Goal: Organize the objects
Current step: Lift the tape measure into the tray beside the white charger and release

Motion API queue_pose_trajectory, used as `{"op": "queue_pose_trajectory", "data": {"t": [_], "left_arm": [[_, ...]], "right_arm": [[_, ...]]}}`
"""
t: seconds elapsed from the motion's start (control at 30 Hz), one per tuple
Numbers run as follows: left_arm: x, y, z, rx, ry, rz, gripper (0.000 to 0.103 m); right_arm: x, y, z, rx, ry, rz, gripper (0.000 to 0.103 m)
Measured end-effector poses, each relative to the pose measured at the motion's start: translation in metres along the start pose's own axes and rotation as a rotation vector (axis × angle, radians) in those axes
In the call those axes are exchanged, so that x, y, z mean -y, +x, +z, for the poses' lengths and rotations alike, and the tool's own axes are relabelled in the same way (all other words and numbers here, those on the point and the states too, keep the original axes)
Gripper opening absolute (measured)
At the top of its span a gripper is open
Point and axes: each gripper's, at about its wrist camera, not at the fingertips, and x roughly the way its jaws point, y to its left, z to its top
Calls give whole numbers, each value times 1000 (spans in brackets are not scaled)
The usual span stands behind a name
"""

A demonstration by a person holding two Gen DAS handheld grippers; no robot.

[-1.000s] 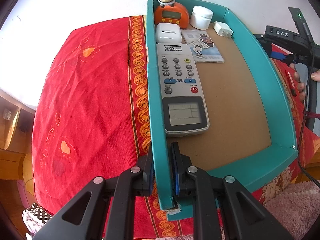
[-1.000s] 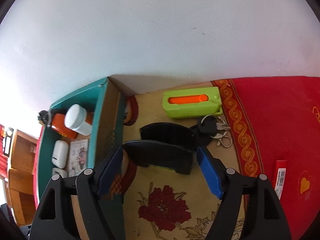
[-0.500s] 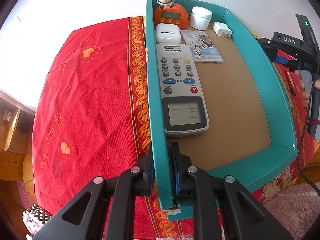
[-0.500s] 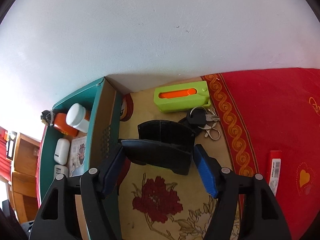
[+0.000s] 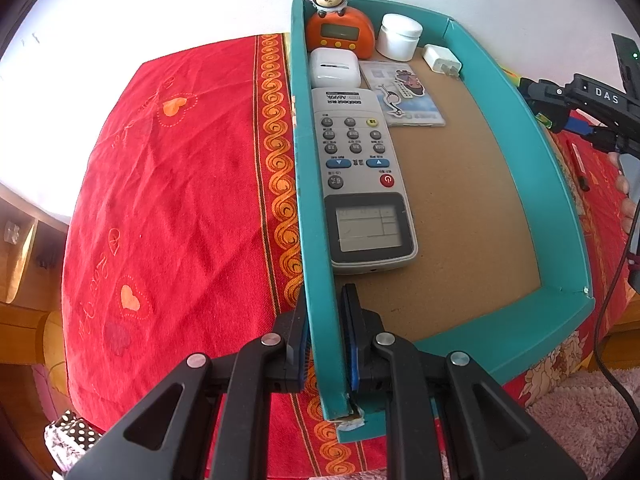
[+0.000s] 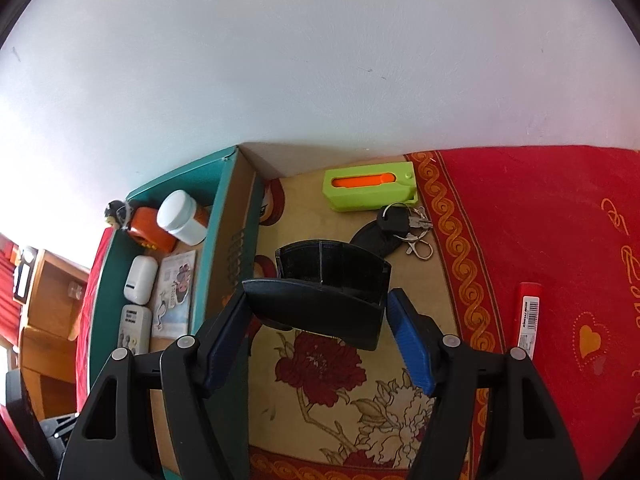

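My left claw point(image 5: 325, 344) is clamped on the near end of the left wall of the teal tray point(image 5: 560, 184), one pad outside on the red cloth point(image 5: 180, 200) side, the other inside. The tray sits on the cloth-covered surface. Along that left wall, from near to far, lie a grey remote point(image 5: 360, 176) with its screen toward me, a white earbud case point(image 5: 334, 66), and an orange monkey clock point(image 5: 339, 28) in the far corner. To the right of those sit a printed card point(image 5: 404, 94), a white jar point(image 5: 399, 36) and a white charger plug point(image 5: 442, 60) by the far right wall. The rest of the tray floor is bare brown board.

From my right wrist view, the same tray point(image 6: 218, 216) lies at the left, and just beside its right wall is a black organizer point(image 6: 332, 288) standing on the floral part of the cloth. My right claw point(image 6: 316, 332) is spread wide around it; the left pad looks to touch its end, the right pad stands slightly off, so I have no grip on it. Beyond it lie a bunch of keys point(image 6: 400, 226) with a black fob and a green and orange box point(image 6: 370, 190) near the wall. Far right, on the red cloth, lies a red tube point(image 6: 528, 316).
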Motion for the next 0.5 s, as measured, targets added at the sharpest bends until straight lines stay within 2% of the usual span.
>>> {"op": "queue_pose_trajectory", "data": {"t": [0.27, 0.5], "left_arm": [[0, 0, 0, 2, -4, 1, 13], [0, 1, 0, 4, -13, 3, 13]], "right_arm": [[-26, -12, 5, 20, -65, 20, 71], [-65, -17, 6, 18, -185, 77, 71]]}}
